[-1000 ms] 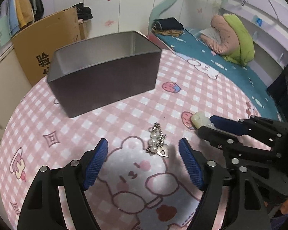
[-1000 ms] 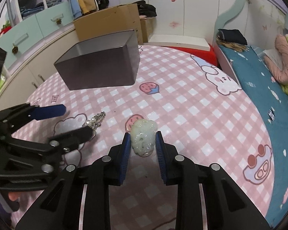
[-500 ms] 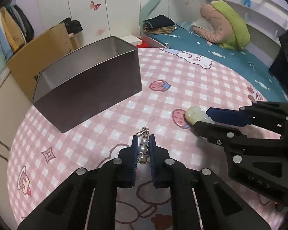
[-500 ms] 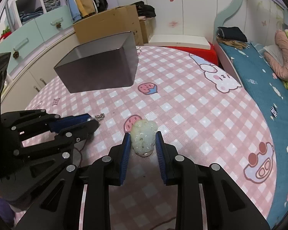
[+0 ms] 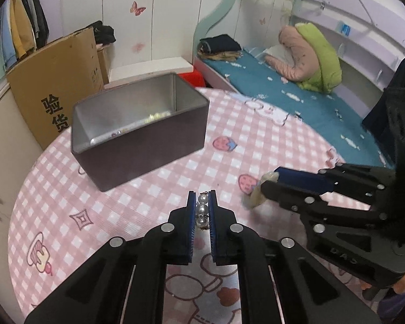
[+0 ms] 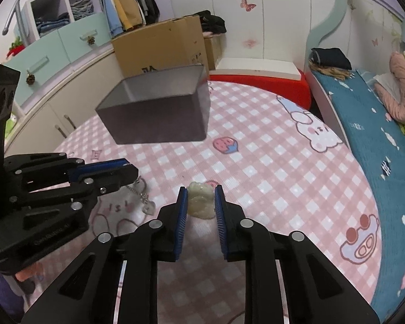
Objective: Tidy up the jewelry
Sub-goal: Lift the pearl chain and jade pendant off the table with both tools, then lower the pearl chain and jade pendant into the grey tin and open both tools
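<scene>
left wrist view: left gripper (image 5: pixel 202 212) jaws pinching pearl bracelet (image 5: pixel 202 210); its chain dangles, could snag. right gripper (image 6: pixel 201 202) jaws pinching pale pendant (image 6: pixel 201 201). box (image 5: pixel 137 132) ahead.

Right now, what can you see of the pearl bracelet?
The pearl bracelet shows three white, glossy beads in a row, clamped between the left gripper pads. In the right wrist view a thin silvery chain with a small heart-like charm trails from the gripper toward the pink checked tablecloth; whether it touches is unclear.
</scene>
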{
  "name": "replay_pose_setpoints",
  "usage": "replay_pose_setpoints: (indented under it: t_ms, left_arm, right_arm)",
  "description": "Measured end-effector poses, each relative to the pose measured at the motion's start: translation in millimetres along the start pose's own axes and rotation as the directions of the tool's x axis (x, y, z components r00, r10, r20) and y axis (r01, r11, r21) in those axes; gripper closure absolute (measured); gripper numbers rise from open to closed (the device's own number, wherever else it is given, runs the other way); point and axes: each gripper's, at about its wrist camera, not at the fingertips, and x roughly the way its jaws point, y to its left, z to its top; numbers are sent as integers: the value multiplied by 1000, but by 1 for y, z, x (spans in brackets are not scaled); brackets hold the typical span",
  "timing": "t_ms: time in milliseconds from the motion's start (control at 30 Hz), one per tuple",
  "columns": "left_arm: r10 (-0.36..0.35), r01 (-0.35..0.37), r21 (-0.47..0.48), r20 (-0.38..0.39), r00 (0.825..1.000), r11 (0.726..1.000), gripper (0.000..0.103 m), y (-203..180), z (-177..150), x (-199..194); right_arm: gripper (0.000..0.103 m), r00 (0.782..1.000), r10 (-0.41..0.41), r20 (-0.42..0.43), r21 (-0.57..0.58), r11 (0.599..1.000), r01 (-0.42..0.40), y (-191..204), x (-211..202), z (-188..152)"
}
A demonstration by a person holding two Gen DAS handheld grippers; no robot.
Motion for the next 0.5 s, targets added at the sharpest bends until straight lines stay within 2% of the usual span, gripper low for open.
replay_pose_setpoints:
  t_ms: [233, 500]
  left_arm:
    - [-21, 22, -13, 23, 1000, 1000, 96, 3, 5, -15]
    - [-71, 73, -23, 71, 995, 997, 96, 12, 22, -39]
  right_arm:
    - [82, 1000, -1, -1, -11, 1000, 1, 7, -1, 3]
    - [82, 998, 8, 64, -34, 999, -6, 17, -26, 27]
